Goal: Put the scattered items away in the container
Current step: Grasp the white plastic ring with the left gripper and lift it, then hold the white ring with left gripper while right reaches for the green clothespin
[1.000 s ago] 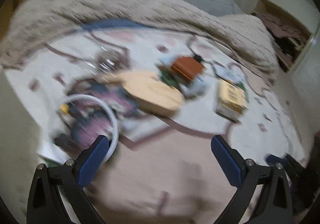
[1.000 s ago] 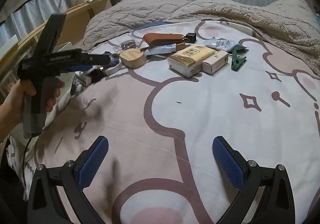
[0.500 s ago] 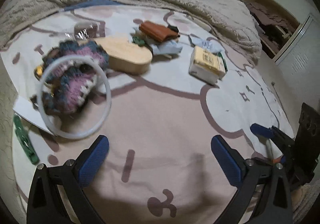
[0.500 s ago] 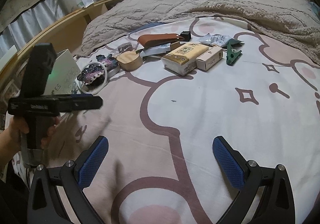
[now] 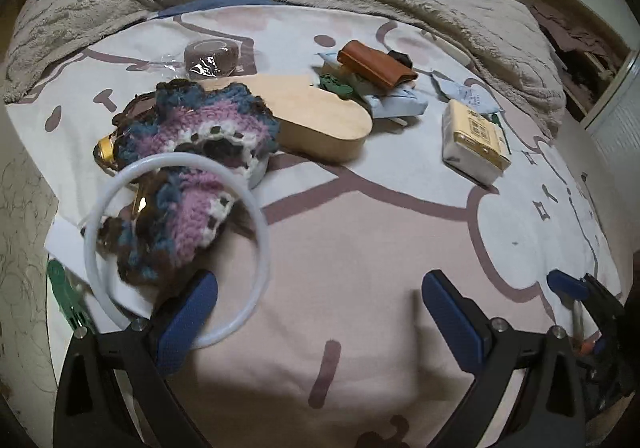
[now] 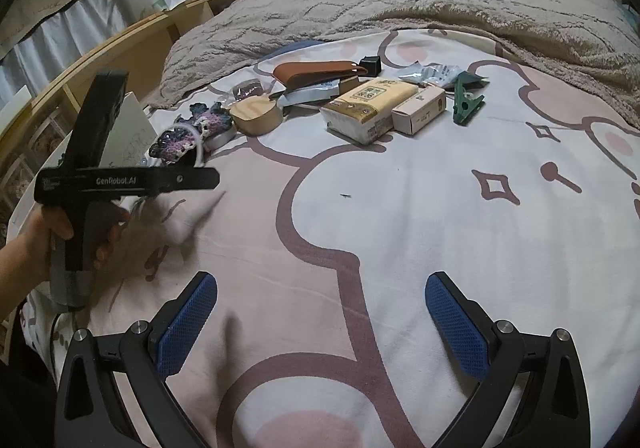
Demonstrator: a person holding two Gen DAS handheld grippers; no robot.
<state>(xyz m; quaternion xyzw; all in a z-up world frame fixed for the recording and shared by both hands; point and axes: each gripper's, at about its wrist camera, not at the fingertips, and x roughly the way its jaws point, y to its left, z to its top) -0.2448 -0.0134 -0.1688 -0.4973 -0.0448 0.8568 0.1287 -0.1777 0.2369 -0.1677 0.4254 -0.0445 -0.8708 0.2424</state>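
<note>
The left gripper [image 5: 320, 312] hangs low over the pink and white patterned bedsheet [image 5: 360, 248] with its blue-padded fingers spread wide and nothing between them, aimed toward the near end of the clutter, probably because the closest items are the easiest first picks. The right gripper [image 6: 320, 312] is likewise spread wide and empty, hovering over bare sheet well apart from the pile, which reads as waiting its turn. The likely container, a pale wooden oval box [image 5: 320, 120], lies among the scattered things rather than apart from them, so short carries should suffice; whether it is open on top cannot be told from either view. Just beside it and touching it sits one crocheted piece in purple, blue and white yarn [image 5: 192, 152], with one thin white plastic ring [image 5: 176, 248] leaning over its near half. Behind the box is one small brown roll in clear wrapping [image 5: 212, 56]. To the right lie one brown leather case [image 5: 376, 64] stacked on a pale packet, one small black cube [image 6: 370, 64], one yellow and white packet of tissues [image 5: 474, 140], one small cream cardboard box [image 6: 420, 108] touching that packet, and one crumpled silver wrapper [image 6: 432, 72]. Green plastic clips number at least two: one [image 6: 466, 100] beside the cream box, another [image 5: 66, 296] at the left edge of the sheet. A hand [image 6: 48, 244] grips the left tool's handle.
</note>
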